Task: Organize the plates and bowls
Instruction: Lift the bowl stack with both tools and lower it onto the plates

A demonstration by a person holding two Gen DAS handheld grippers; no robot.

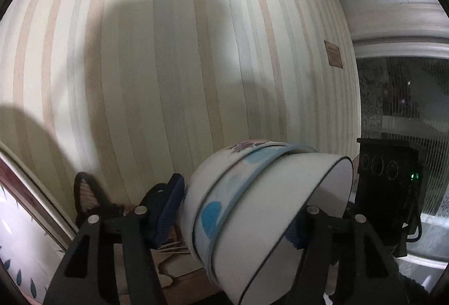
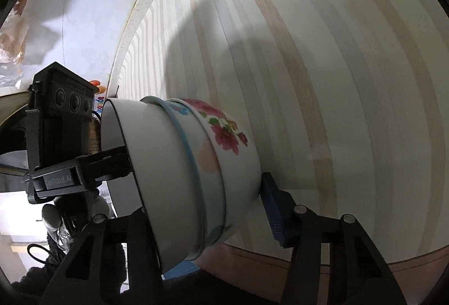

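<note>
A nested stack of three bowls is held on its side in the air in front of a striped wall. It is made of a white bowl with a dark rim (image 1: pixel 283 215) (image 2: pixel 148 164), a bowl with a blue rim and blue spots (image 1: pixel 224 201) (image 2: pixel 196 173) and a flowered bowl (image 1: pixel 244 145) (image 2: pixel 227 136). My left gripper (image 1: pixel 233 209) is shut on the stack, its blue pads (image 1: pixel 168 207) on either side. My right gripper (image 2: pixel 207 207) is also shut on it, with one blue pad (image 2: pixel 273 209) against the flowered bowl's base.
The striped wallpapered wall (image 1: pixel 168 66) fills both views close ahead. The right gripper's black body (image 1: pixel 390 178) shows at the right in the left wrist view, and the left gripper's body (image 2: pixel 61 114) at the left in the right wrist view. Slippers (image 1: pixel 87 195) lie on the floor below.
</note>
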